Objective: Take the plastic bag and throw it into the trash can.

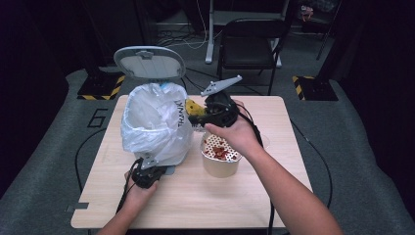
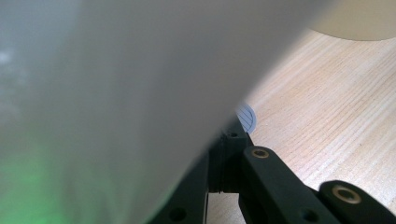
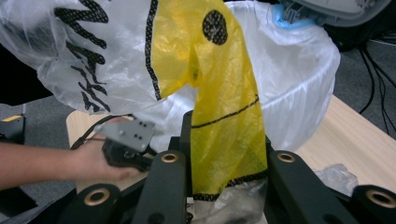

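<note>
Between the right gripper (image 3: 224, 186) jaws sits a yellow plastic wrapper (image 3: 219, 107) with black print, clamped at its lower end and hanging up toward the bin mouth; jaws nearly closed, gripping it. High view puts that gripper (image 1: 198, 119) right at the rim of the trash bin (image 1: 155, 122), so my read is the wrapper is being carried over the edge to drop inside. Left gripper (image 1: 147, 172) sits low at the front base of the bin, jaws fully closed; in the left gripper view the white liner (image 2: 116, 93) presses right up against the lens and a small grey foot (image 2: 246, 116) of the bin shows just past the jaws. Can't tell whether it pinches liner, the base edge, or just pushes; judged purpose is to brace the bin so it doesn't slide or tip while the other hand loads it. Lid (image 1: 149, 62) is flipped up and back, leaving the opening free. Liner is a white bag with black lettering, draped over the rim, slack on the outside. Just right of the bin, under the right forearm, stands a paper bowl (image 1: 220, 164) with a dotted inner wall and red scraps inside, apart from the bin. Some crumpled clear film (image 3: 338, 175) lies on the worktop (image 1: 195, 205) near the right jaws. Count: two grippers, one bin, one lid, one liner, one yellow wrapper, one bowl, one piece of clear film. Folding chair (image 1: 252, 41) behind the worktop, unused.
</note>
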The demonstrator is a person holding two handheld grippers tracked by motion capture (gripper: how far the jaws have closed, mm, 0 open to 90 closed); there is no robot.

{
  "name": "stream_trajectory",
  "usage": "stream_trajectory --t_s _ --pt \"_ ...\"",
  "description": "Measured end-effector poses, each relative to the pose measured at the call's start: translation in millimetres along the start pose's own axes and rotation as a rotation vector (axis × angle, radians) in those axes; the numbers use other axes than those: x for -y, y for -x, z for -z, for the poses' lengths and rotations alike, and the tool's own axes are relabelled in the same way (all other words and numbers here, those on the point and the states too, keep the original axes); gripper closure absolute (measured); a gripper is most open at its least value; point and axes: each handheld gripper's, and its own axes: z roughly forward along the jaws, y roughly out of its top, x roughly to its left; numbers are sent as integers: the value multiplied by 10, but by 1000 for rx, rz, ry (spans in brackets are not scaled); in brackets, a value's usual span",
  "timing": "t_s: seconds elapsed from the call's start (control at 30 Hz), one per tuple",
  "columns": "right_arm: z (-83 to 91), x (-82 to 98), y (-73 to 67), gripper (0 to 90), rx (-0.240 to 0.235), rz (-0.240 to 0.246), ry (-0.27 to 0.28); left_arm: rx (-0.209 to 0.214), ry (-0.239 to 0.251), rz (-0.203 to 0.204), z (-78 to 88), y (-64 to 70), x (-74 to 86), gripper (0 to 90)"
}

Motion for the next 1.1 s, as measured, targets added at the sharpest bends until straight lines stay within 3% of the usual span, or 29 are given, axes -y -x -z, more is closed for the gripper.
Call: stream_trajectory --t_s 0.3,0.33,0.5,0.63,0.67,1.1 --pt "-298 -238 68 758 6 1 -2 1 3 17 -1 -1 0 900" --pt "-368 -276 79 758 9 2 -1 11 -2 -11 1 -20 -5 900" --pt "-493 -350 89 757 7 0 2 13 -6 -26 5 -24 -6 900" --pt "-605 -407 88 757 9 -6 3 10 3 -13 -1 -16 -2 900" --pt "-655 -427 78 757 12 -8 -9 1 8 11 -2 2 3 900" --pt "-989 -520 46 733 20 -18 -35 2 1 7 3 -1 1 900"
